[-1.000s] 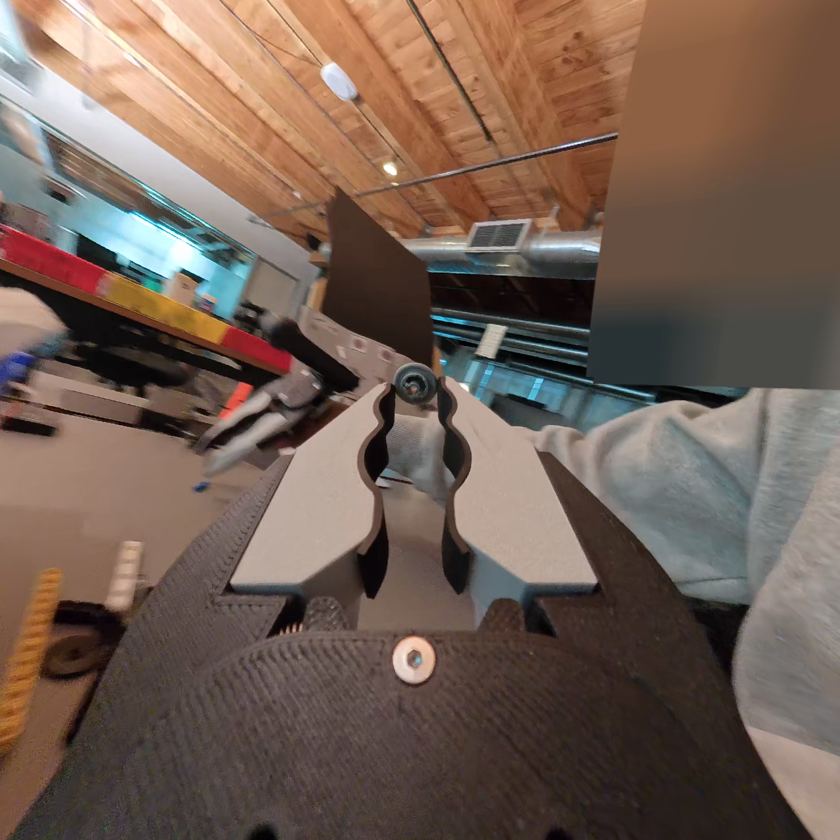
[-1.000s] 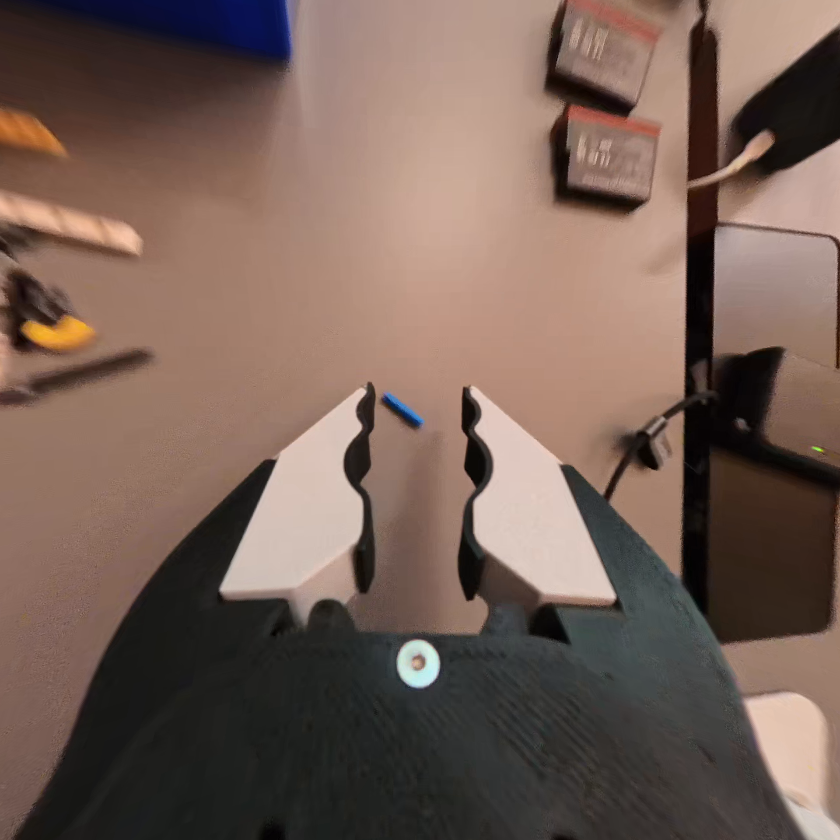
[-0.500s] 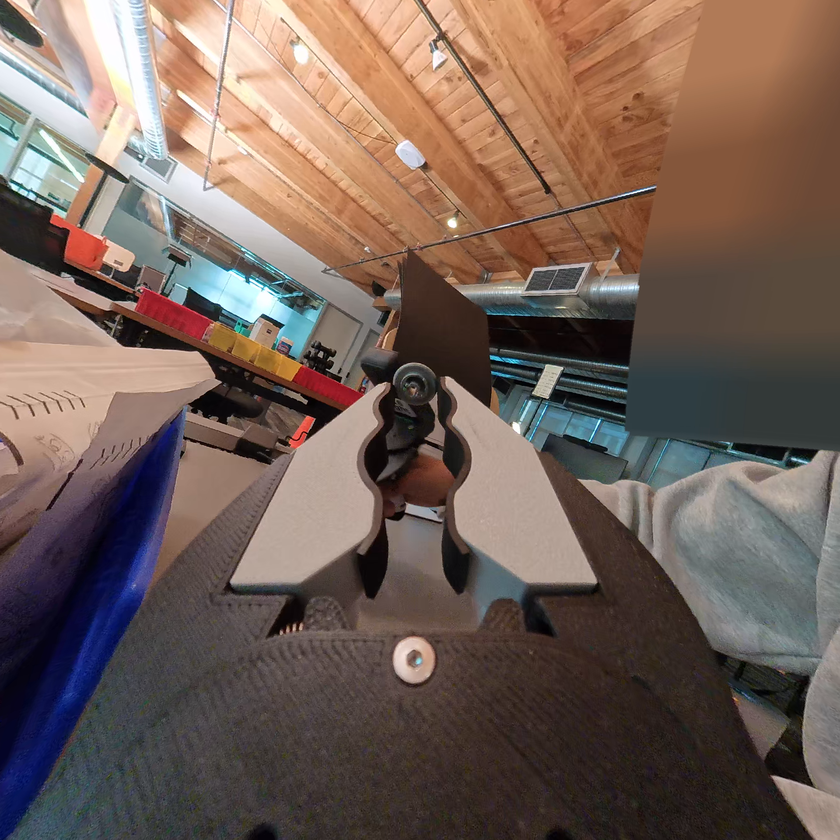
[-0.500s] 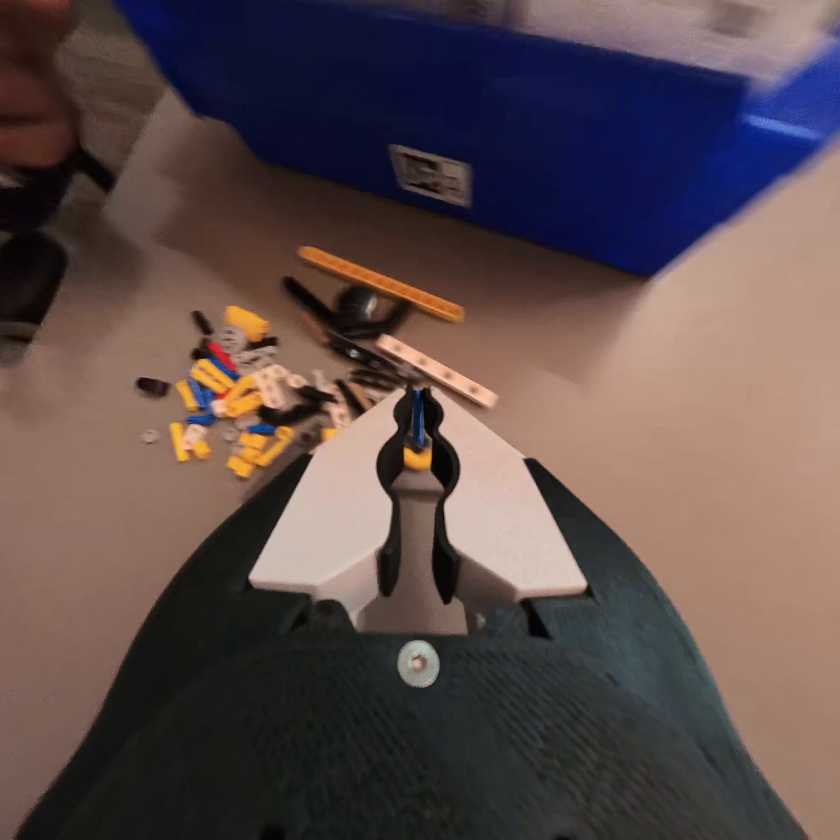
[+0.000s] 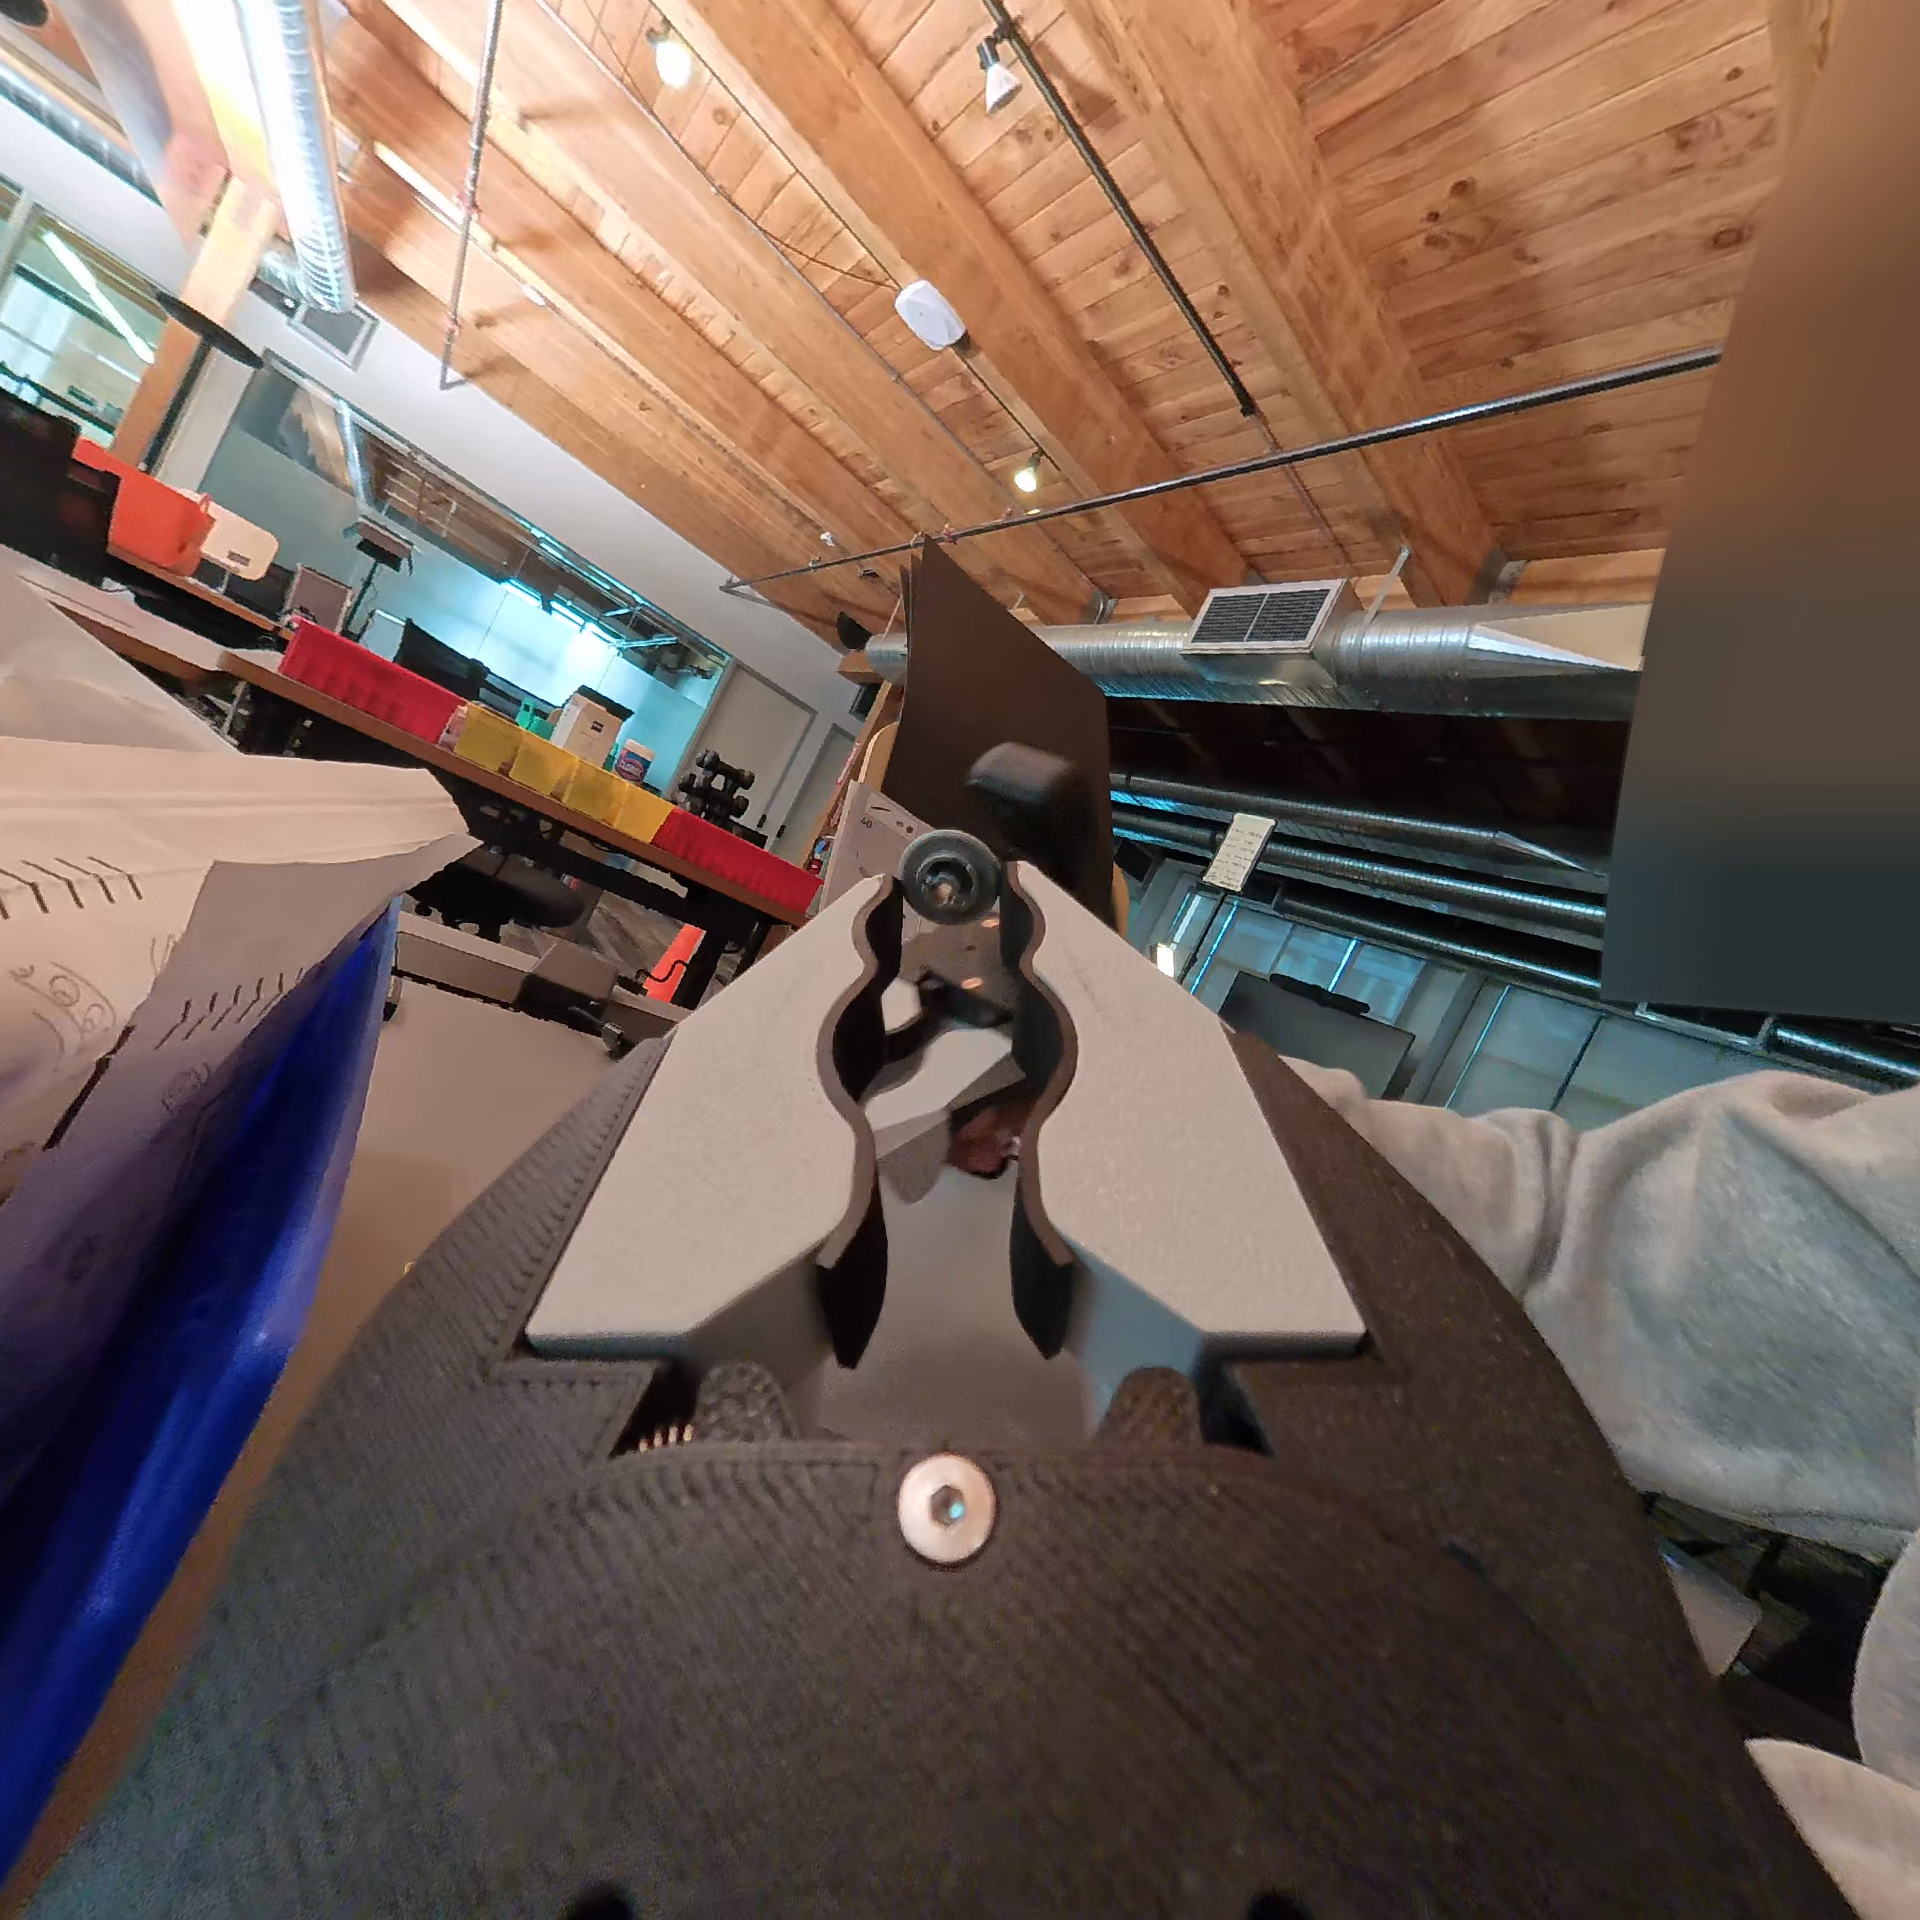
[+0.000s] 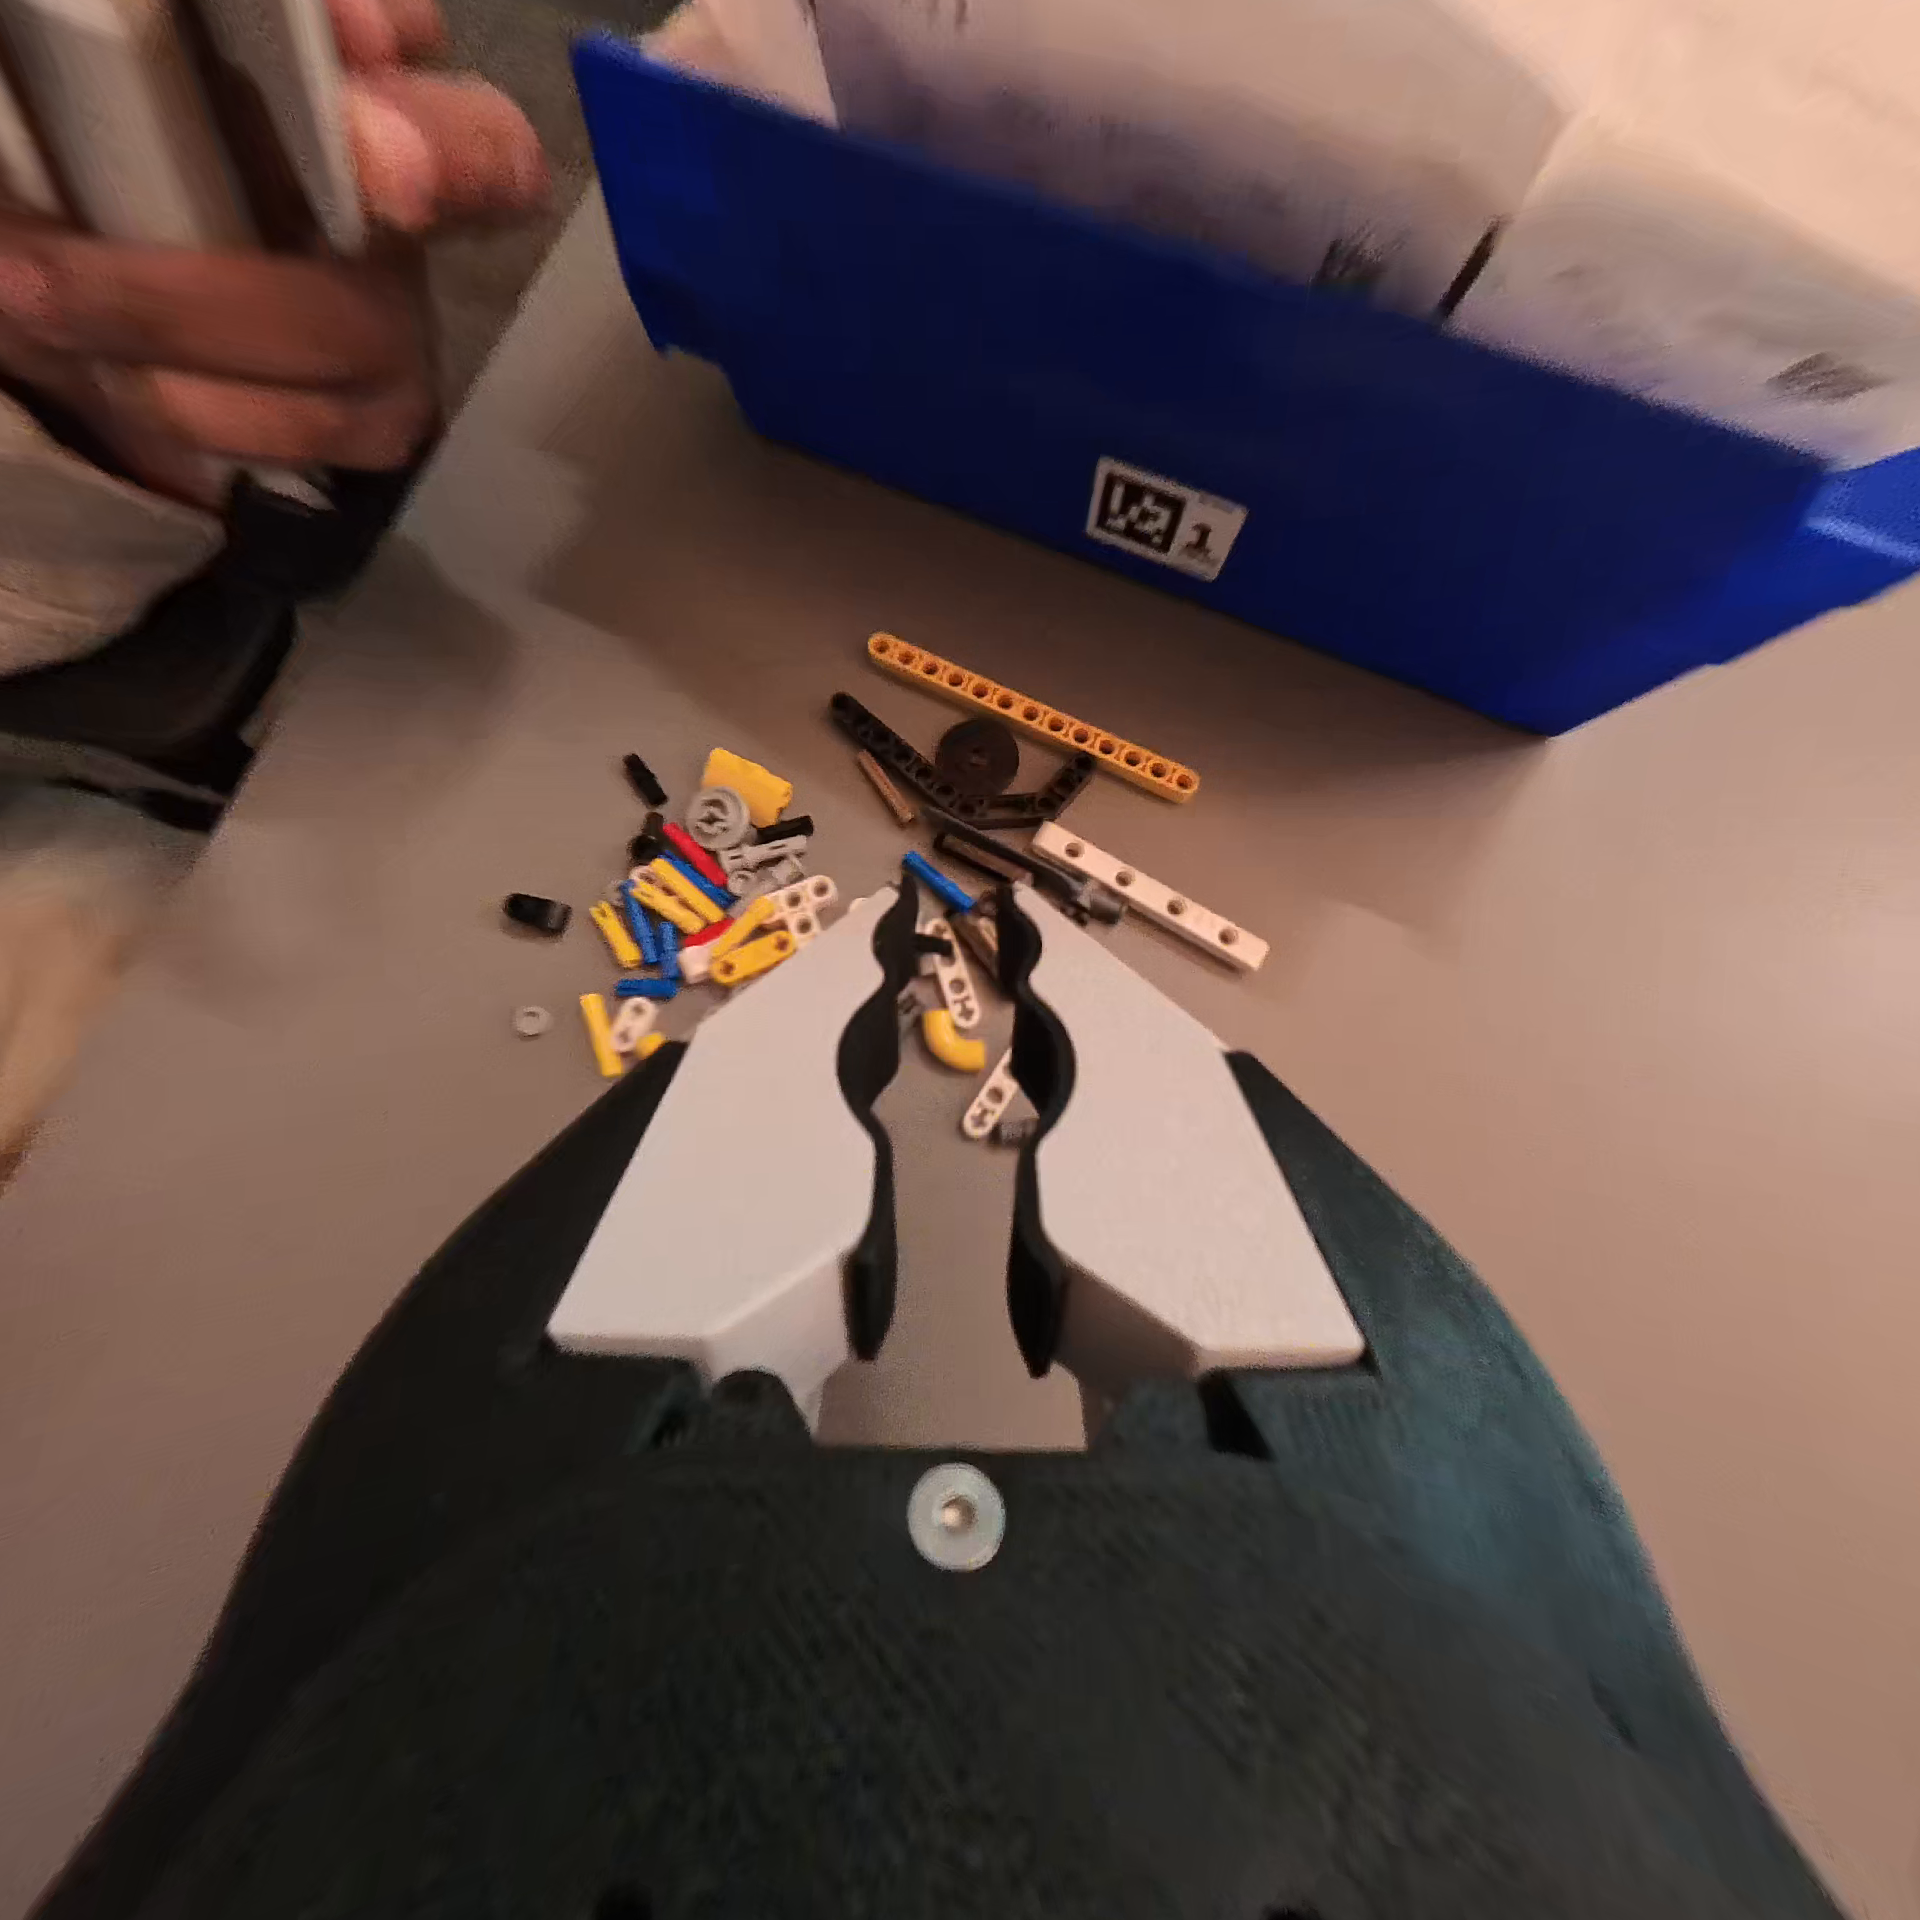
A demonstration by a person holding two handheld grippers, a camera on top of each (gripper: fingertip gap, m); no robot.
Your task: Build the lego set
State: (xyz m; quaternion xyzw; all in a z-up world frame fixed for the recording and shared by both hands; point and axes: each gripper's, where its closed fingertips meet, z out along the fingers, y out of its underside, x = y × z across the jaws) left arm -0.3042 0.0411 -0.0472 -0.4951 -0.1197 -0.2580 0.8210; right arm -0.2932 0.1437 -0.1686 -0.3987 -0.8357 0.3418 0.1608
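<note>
My left gripper (image 5: 951, 902) points up toward the ceiling and is shut on a small black wheel (image 5: 948, 883) at its fingertips. My right gripper (image 6: 954, 906) hangs over a pile of small yellow, blue, red and grey lego pieces (image 6: 686, 904) on the grey table (image 6: 1507, 1039). Its jaws stand a little apart. A blue pin (image 6: 938, 881) lies slanted right at the fingertips; I cannot tell whether it still touches them. A long yellow beam (image 6: 1029, 717), a black frame with a wheel (image 6: 977, 753) and a white beam (image 6: 1148, 907) lie just beyond.
A blue bin (image 6: 1351, 447) holding white paper sheets stands behind the pieces; it also shows at the left of the left wrist view (image 5: 156, 1299). A hand (image 6: 208, 312) is at the upper left. A grey sleeve (image 5: 1662, 1299) fills the right. The tips of one gripper are about 15 centimeters away from the tips of the other.
My right gripper shut on the blue pin, carried it over to the pile, and its jaws have now widened around it. My left gripper keeps its hold on the wheel.
</note>
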